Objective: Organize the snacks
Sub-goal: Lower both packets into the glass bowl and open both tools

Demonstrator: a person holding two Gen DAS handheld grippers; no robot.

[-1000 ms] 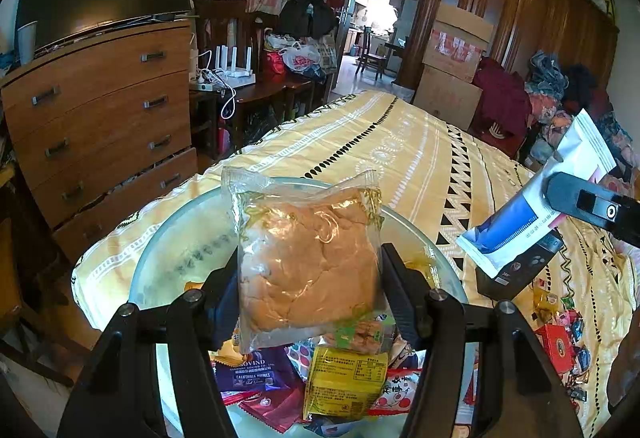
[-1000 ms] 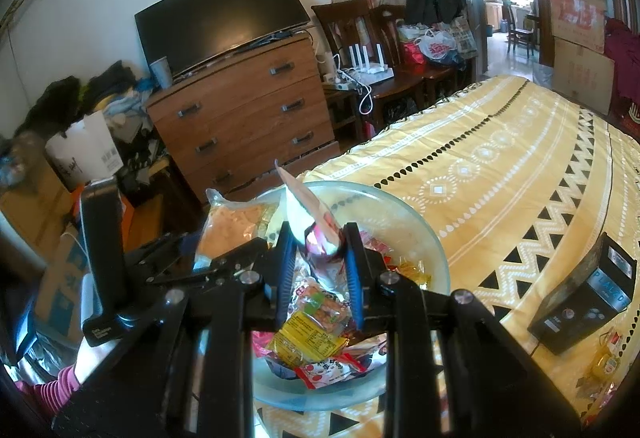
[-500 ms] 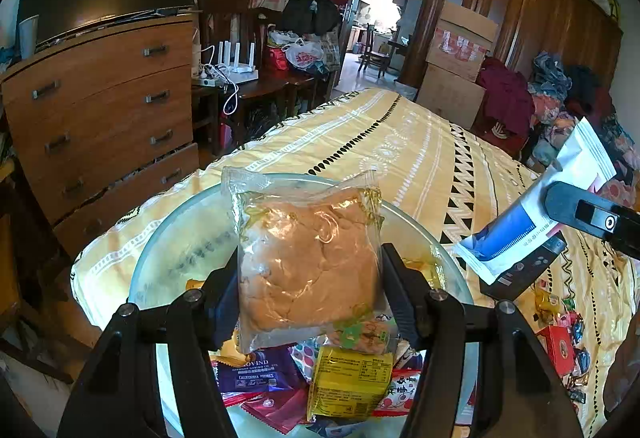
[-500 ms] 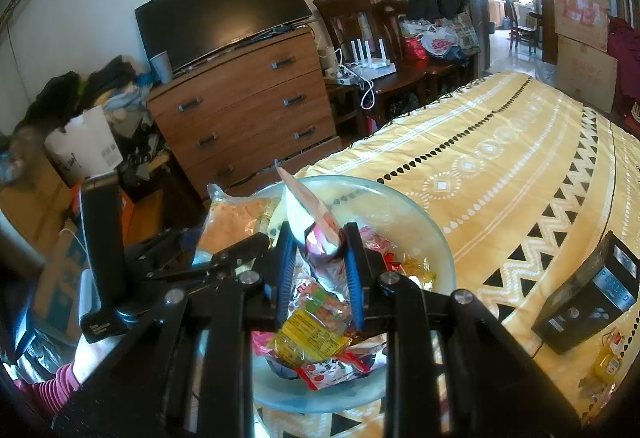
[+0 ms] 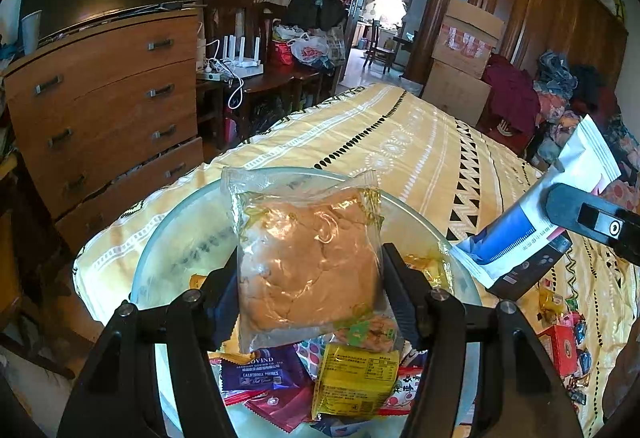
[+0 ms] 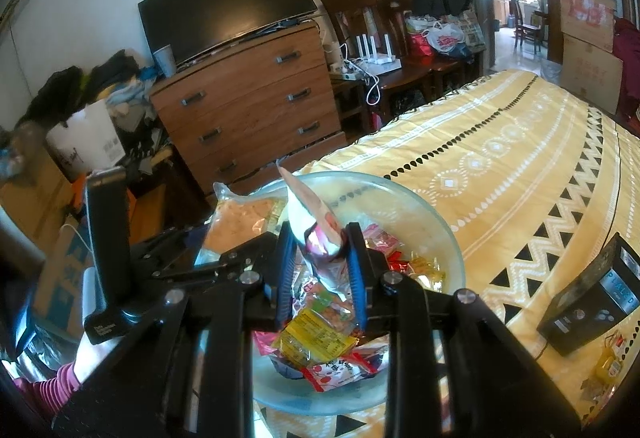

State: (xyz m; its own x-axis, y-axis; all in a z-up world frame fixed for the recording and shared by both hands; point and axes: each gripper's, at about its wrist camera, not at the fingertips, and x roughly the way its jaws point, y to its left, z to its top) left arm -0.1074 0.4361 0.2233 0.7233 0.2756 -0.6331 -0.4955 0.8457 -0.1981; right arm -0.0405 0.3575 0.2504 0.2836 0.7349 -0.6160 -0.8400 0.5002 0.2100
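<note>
My left gripper (image 5: 310, 266) is shut on a clear bag of orange-brown pastry (image 5: 308, 258) and holds it upright over a glass bowl (image 5: 176, 234) with several snack packets (image 5: 352, 378). My right gripper (image 6: 320, 250) is shut on a white and blue snack pouch (image 6: 310, 222) above the same bowl (image 6: 440, 230). The pouch also shows at the right of the left wrist view (image 5: 536, 217), and the pastry bag at the left of the right wrist view (image 6: 240, 226).
The bowl sits at the corner of a bed with a yellow patterned cover (image 5: 400, 141). A black box (image 6: 592, 302) and loose snacks (image 5: 560, 342) lie on the cover to the right. A wooden dresser (image 5: 104, 109) with a TV stands beyond the bed's edge.
Both grippers keep their hold. The right gripper's pouch has shifted slightly toward the bowl in the left wrist view. The pastry bag stays over the bowl.
</note>
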